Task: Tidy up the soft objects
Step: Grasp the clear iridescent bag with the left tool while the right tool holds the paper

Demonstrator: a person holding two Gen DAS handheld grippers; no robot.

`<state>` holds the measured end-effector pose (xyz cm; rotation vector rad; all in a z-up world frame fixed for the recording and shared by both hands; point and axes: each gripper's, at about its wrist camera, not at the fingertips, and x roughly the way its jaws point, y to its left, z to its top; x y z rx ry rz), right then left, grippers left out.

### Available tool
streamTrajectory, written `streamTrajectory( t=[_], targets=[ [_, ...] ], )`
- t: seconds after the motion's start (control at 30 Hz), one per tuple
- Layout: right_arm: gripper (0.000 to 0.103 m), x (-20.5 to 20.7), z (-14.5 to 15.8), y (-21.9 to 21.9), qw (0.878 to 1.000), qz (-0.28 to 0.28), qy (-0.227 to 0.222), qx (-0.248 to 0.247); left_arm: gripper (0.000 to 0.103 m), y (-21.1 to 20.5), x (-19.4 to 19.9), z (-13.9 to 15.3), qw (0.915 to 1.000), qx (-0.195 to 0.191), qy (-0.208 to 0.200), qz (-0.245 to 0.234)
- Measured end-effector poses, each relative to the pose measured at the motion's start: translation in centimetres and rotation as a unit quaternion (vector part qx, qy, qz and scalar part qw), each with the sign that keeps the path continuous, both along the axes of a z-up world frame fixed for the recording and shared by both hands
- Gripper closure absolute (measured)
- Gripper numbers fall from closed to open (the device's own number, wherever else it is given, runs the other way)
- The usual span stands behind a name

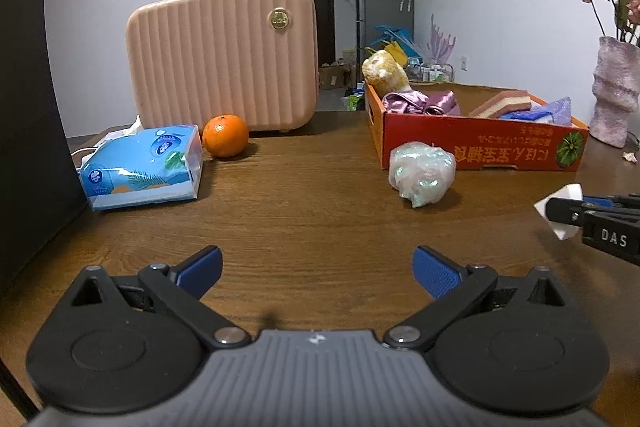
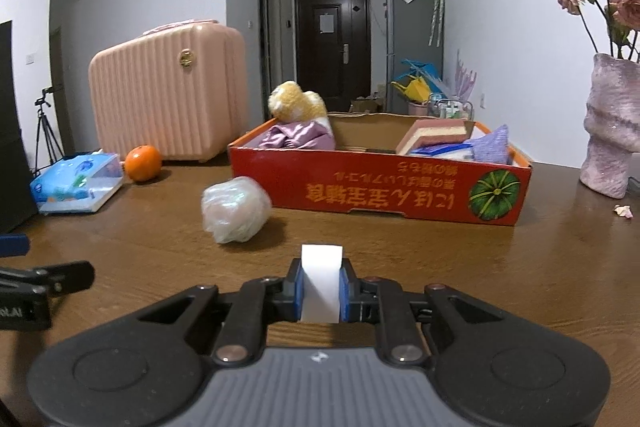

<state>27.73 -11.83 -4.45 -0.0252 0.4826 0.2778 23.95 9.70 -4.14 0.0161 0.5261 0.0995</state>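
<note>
The red box (image 2: 380, 187) holds a plush toy (image 2: 296, 103), purple cloth (image 2: 296, 139) and sponges (image 2: 436, 135). Right tongs (image 2: 320, 287) clamp an upright white block (image 2: 320, 279); left tongs (image 1: 318, 271) gape apart.

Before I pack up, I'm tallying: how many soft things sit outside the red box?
2: the iridescent bath pouf on the table before the red box, and the white sponge block between the right gripper fingers.

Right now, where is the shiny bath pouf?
The bath pouf lies on the wooden table, close to the red cardboard box at its near left corner, ahead and left of the right gripper.
</note>
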Motion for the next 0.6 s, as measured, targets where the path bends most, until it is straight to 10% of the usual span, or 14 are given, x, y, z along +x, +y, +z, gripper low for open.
streamTrajectory(
  t=[0.6],
  targets=[
    [0.086,4.2,0.1,-5.6,0.998,-0.067,-0.014,0.003,0.0,-4.0,4.9,0.3,0.9999,-0.015,-0.007,-0.001]
  ],
)
